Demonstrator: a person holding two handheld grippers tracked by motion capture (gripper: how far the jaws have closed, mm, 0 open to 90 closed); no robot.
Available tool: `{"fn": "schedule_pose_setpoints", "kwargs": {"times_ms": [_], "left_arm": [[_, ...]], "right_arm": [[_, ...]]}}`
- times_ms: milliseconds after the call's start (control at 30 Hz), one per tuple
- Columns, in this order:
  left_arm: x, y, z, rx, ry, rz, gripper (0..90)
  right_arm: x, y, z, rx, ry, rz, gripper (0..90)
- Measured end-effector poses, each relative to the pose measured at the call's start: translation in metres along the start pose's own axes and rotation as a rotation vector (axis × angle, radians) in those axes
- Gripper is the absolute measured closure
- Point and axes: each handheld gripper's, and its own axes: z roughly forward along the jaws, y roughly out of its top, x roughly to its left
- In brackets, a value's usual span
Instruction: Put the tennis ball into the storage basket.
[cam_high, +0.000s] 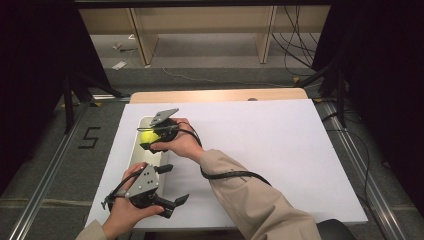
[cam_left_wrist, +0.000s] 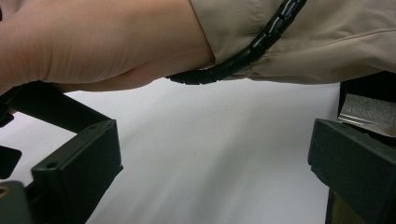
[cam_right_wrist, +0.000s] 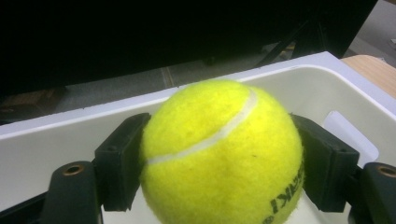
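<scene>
A: High view first: what's the biggest thing under the claws?

B: The white table (cam_high: 260, 150). The right gripper (cam_high: 150, 136) reaches across to its left part; the left gripper (cam_high: 172, 204) sits nearer the person, at the front edge.

A: Next down?

B: The white bin (cam_right_wrist: 42, 149), directly beneath and beyond the right gripper. Whether the jaws are inside its walls or just above the rim is hard to say from overhead.

A: And the ball?

B: The tennis ball (cam_right_wrist: 219, 154) sits squarely between the right gripper's jaws, a pad pressed on each side, so that claw is clamped on it.

A: The other claw?

B: Its jaws stand wide apart with bare table between them. Just beyond them pass the right hand's wrist (cam_left_wrist: 93, 42) and beige sleeve (cam_left_wrist: 303, 42).
</scene>
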Motion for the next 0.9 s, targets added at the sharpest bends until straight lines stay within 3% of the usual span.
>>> {"fn": "schedule_pose_setpoints", "kwargs": {"times_ms": [733,900], "left_arm": [[-0.0002,0.0001,0.0001,0.001,-0.002,0.002,2.3],[-0.0002,0.0,0.0001,0.001,-0.002,0.002,2.2]], "right_arm": [[0.0022,-0.0008,0.0037,0.015,0.006,-0.004,25.7],[0.002,0.0037,0.0016,-0.021,0.0,-0.01,18.5]]}}
